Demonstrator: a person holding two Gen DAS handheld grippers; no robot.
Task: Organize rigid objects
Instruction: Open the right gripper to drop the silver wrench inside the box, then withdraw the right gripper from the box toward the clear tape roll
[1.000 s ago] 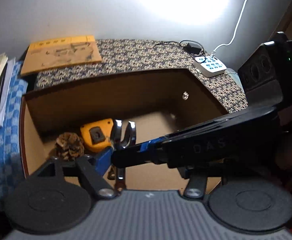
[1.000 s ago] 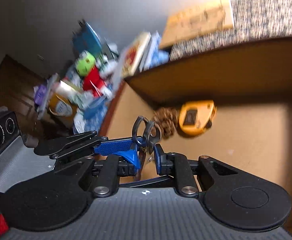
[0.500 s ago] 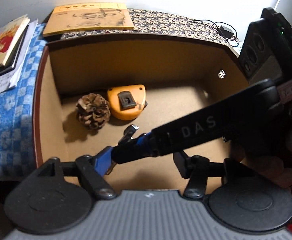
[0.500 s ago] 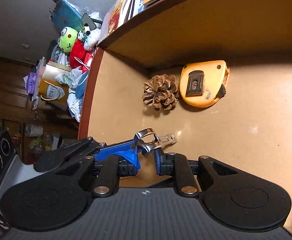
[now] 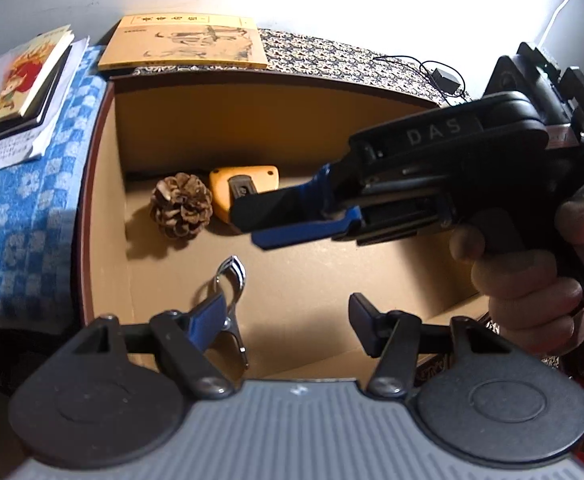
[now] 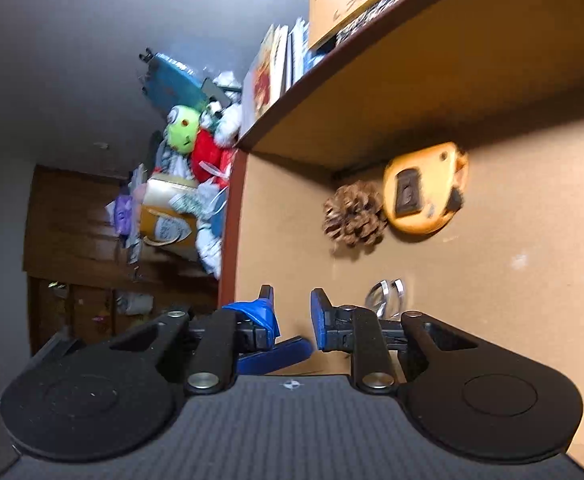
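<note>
Cardboard box (image 5: 104, 208) on the patterned counter holds a pine cone (image 5: 181, 210), a yellow tape measure (image 5: 248, 184) and a metal clip (image 5: 230, 300) near the front. Both claws gape empty: left claw (image 5: 284, 320), right claw (image 6: 292, 312). Clip looks stiff, light and slippery, so I'd pinch its flat handles.

A brown cardboard box (image 5: 104, 184) is sitting open, and on its floor a pine cone (image 5: 181, 210) is lying just beside an orange tape measure (image 5: 248, 184) near the back wall. Nearer the front, a shiny metal clip (image 5: 228, 280) is resting on the same floor.
</note>
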